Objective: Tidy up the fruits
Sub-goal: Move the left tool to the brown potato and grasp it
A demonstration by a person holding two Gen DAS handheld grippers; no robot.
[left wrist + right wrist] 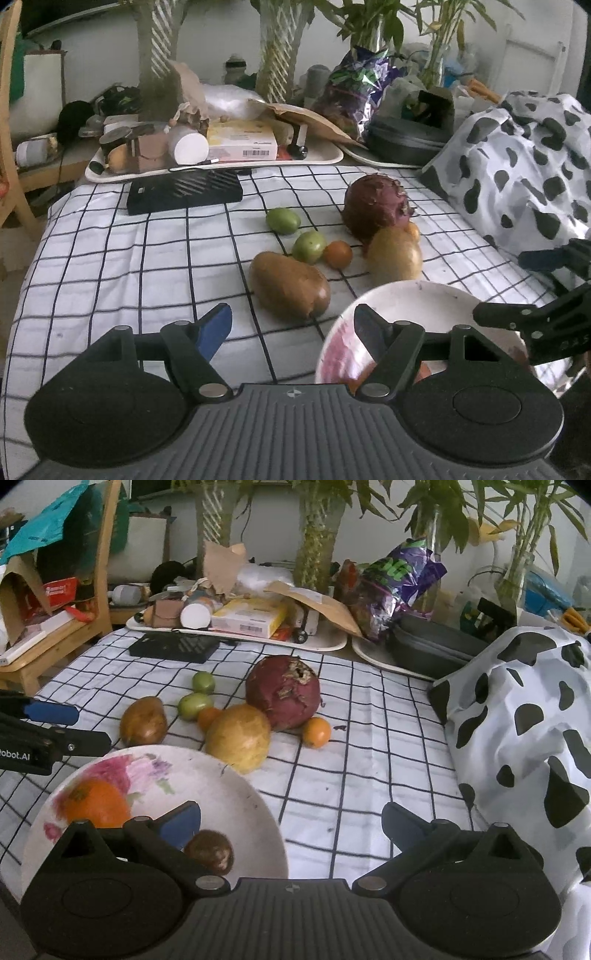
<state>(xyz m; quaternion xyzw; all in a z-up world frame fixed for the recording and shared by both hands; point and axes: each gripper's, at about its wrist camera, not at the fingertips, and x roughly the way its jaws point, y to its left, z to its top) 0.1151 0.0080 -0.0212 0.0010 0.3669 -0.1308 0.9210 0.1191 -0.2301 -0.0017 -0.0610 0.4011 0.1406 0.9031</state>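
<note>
A white floral bowl [236, 794] sits near on the checked cloth, holding an orange fruit [96, 805] and a brown fruit [210, 851]; the bowl also shows in the left wrist view [406, 299]. Beyond it lie a brown pear-shaped fruit [288, 284], two green fruits [283, 220] [308, 246], a small orange fruit [337, 254], a yellow fruit [395, 254], a big dark red fruit [376, 205] and another small orange fruit [316, 732]. My left gripper [291, 325] is open and empty, just before the brown fruit. My right gripper [291, 823] is open and empty over the bowl's right rim.
A black slatted box [184, 192] and a cluttered white tray [325, 158] stand at the back, with plant vases behind. A cow-print cloth [524, 731] is heaped at the right. A wooden chair [74, 627] stands at the left.
</note>
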